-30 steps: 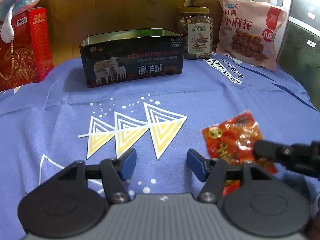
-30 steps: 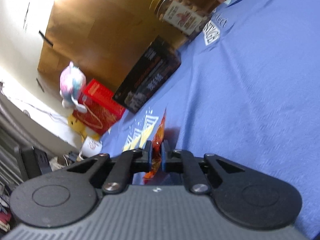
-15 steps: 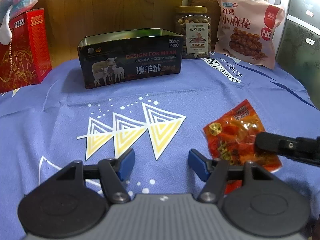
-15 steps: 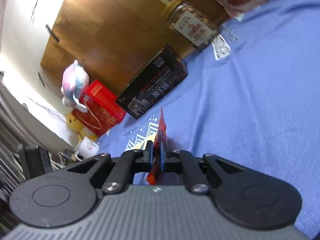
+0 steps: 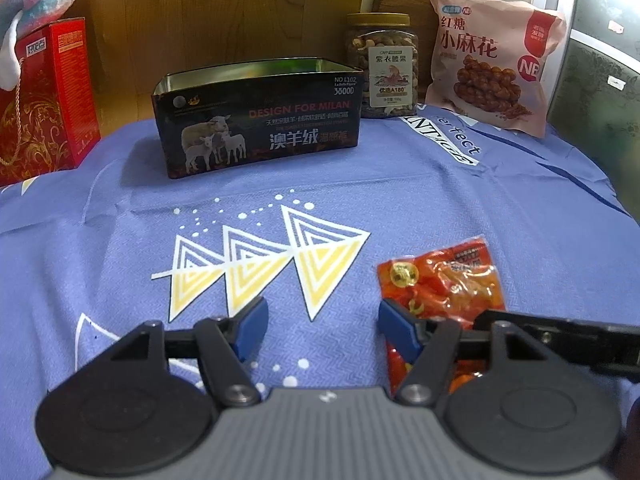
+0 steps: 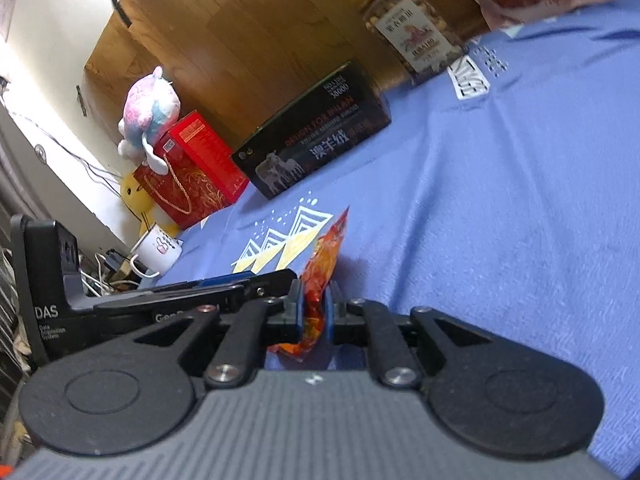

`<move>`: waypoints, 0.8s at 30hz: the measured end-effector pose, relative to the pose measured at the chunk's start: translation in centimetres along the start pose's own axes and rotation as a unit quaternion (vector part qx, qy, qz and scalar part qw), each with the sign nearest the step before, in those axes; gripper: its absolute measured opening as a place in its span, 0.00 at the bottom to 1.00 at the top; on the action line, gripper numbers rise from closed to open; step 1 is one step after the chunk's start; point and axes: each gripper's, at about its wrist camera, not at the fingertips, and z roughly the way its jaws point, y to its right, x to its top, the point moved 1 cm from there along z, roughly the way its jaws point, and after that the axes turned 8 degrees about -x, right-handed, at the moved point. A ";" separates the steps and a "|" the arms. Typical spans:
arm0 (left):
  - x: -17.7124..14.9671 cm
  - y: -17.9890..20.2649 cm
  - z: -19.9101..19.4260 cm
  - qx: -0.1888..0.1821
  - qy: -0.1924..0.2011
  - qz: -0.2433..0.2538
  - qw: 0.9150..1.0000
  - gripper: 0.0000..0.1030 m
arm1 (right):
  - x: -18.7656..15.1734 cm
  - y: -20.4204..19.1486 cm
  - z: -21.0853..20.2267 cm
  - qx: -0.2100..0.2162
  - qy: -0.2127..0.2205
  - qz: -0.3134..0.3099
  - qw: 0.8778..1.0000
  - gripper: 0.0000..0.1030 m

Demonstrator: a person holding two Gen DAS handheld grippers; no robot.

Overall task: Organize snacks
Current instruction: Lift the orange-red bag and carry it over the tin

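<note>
Two grippers: right gripper [image 6: 313, 312] jaws pinch the orange-red crinkly snack packet [image 5: 442, 280]; left gripper [image 5: 322, 322] jaws spread, holding nothing.

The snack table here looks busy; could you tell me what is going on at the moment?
A person with two handheld grippers is sorting snacks on a blue cloth. The right gripper is shut on a red snack packet, holding it edge-up over the cloth. The left gripper is open and holds nothing, just beside the packet. The open black tin stands farther back, with a nut jar and a pink snack bag behind it.
</note>
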 end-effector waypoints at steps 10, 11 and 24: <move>0.6 -4.4 -1.6 -0.136 -0.007 -0.121 0.983 0.61 | 1.5 3.9 -1.1 0.104 -0.017 0.178 0.978 0.09; 0.5 -5.1 -1.9 -0.174 -0.006 -0.143 0.974 0.61 | 1.7 3.9 -1.1 0.116 -0.018 0.188 0.975 0.09; 3.3 -7.0 -3.1 -0.308 0.031 -0.205 0.929 0.51 | 5.5 -0.1 1.3 0.193 -0.039 0.182 0.964 0.09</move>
